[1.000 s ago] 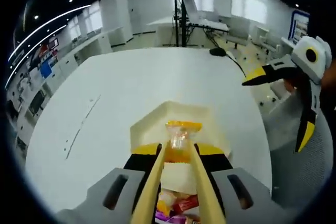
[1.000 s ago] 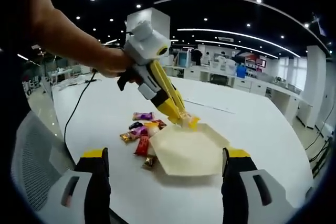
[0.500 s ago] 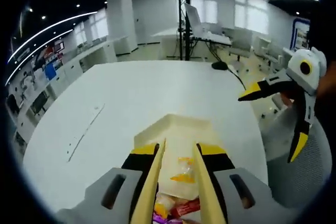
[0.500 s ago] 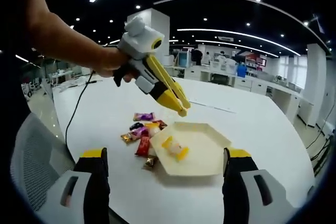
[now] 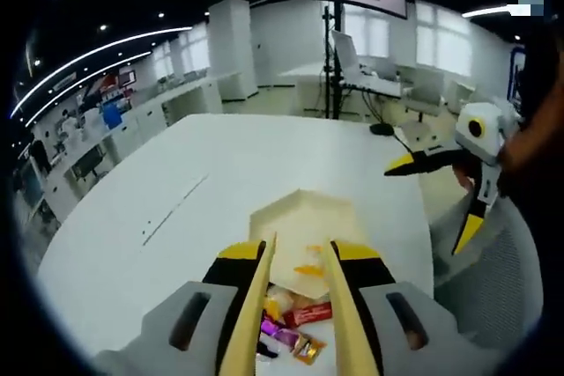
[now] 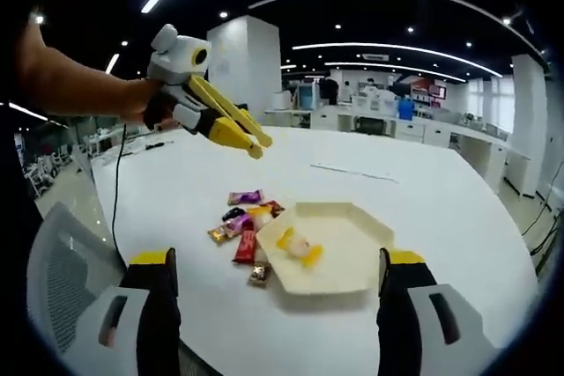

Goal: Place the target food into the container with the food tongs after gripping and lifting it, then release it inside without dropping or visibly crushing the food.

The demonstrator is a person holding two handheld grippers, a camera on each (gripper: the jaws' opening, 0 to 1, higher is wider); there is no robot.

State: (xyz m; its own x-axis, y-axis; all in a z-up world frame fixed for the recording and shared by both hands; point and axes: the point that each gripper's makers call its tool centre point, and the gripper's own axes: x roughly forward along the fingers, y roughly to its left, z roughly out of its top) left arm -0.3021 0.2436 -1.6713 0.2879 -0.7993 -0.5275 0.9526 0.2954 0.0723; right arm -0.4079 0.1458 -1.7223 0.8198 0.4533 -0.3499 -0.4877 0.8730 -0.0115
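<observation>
The yellow-wrapped candy (image 6: 297, 246) lies inside the cream hexagonal tray (image 6: 352, 226) on the white tabletop (image 6: 458, 209), ahead of and between the right gripper's (image 6: 278, 301) wide-apart jaws. Loose wrapped candies (image 6: 240, 231) sit just beside the tray. The left gripper (image 6: 254, 143) hangs well above them, holding the wooden tongs (image 5: 295, 305), whose tips look slightly apart and empty.
</observation>
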